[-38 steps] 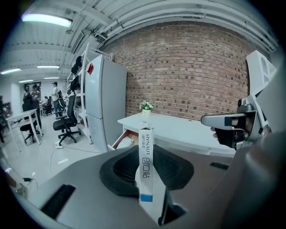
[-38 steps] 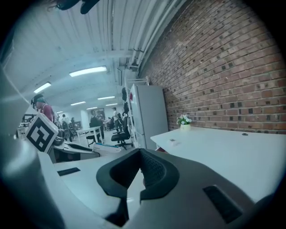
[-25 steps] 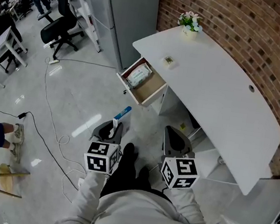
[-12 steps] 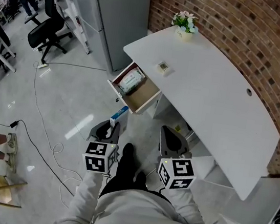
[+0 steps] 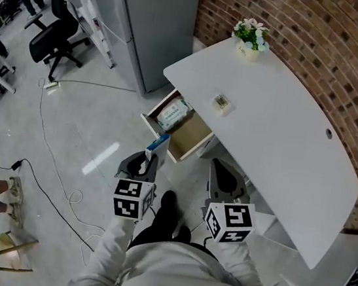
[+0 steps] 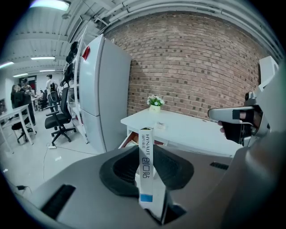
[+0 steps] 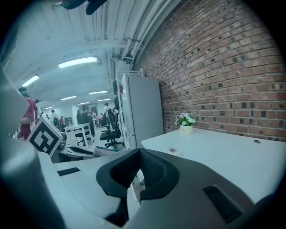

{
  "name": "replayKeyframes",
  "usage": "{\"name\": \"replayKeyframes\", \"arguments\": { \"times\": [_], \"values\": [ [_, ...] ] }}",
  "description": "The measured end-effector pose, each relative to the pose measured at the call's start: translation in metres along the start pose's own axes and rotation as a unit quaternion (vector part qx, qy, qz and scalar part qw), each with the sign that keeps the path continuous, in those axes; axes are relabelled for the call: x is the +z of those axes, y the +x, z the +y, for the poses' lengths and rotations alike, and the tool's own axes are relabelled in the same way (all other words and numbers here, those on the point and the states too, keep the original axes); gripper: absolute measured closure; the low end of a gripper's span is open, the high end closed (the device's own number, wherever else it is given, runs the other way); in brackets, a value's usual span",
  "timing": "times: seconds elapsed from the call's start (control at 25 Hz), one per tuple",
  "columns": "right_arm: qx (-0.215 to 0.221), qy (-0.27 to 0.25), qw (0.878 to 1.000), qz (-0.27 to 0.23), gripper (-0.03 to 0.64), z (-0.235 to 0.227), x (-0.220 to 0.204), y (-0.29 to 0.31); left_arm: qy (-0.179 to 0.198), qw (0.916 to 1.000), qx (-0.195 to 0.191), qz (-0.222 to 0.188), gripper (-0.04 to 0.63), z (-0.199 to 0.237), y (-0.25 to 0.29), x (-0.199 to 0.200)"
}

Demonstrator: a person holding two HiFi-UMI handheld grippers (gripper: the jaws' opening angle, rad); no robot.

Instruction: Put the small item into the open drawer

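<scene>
My left gripper [image 5: 145,161] is shut on a slim white box with a blue end [image 5: 157,145], which stands upright between the pads [image 6: 146,170]. Just beyond the box's tip is the open wooden drawer [image 5: 196,140] under the white desk [image 5: 279,133]; a white packet [image 5: 173,114] lies in it. The drawer [image 6: 129,141] also peeks out behind the box in the left gripper view. A small flat item [image 5: 221,102] lies on the desk top. My right gripper [image 5: 226,176] hangs below the desk's front edge, its jaws together with nothing between them [image 7: 136,179].
A potted flower [image 5: 250,34] stands at the desk's far end by the brick wall [image 5: 324,47]. A tall grey cabinet [image 5: 157,17] is left of the desk. A black office chair [image 5: 48,38] and a floor cable [image 5: 48,154] lie to the left.
The desk and drawer have come closer to both grippers. The held box's tip now reaches the drawer's front corner. Both grips look unchanged.
</scene>
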State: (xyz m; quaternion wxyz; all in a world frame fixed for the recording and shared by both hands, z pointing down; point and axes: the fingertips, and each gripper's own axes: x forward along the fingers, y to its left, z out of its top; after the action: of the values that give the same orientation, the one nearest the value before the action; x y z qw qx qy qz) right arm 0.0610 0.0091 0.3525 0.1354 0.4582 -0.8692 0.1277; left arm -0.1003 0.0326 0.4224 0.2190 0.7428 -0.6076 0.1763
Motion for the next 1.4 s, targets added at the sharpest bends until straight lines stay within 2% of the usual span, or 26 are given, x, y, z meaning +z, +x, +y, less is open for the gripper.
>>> {"name": "replayKeyframes", "arguments": {
  "times": [0.32, 0.64, 1.12, 1.4],
  "values": [
    [-0.024, 0.007, 1.0, 0.009, 0.591, -0.003, 0.012, 0.05, 0.0, 0.9997, -0.018, 0.016, 0.494, 0.039, 0.043, 0.012],
    [-0.042, 0.013, 0.999, 0.015, 0.591, -0.006, 0.015, 0.075, 0.011, 0.9987, -0.038, 0.032, 0.494, 0.056, 0.076, 0.018],
    [-0.06, 0.028, 0.998, 0.021, 0.591, -0.024, 0.008, 0.086, 0.028, 0.9953, -0.054, 0.075, 0.494, 0.045, 0.121, -0.002],
    [-0.066, 0.041, 0.997, 0.027, 0.591, -0.04, -0.002, 0.095, 0.017, 0.9937, -0.065, 0.089, 0.494, 0.032, 0.152, -0.011]
  ]
}}
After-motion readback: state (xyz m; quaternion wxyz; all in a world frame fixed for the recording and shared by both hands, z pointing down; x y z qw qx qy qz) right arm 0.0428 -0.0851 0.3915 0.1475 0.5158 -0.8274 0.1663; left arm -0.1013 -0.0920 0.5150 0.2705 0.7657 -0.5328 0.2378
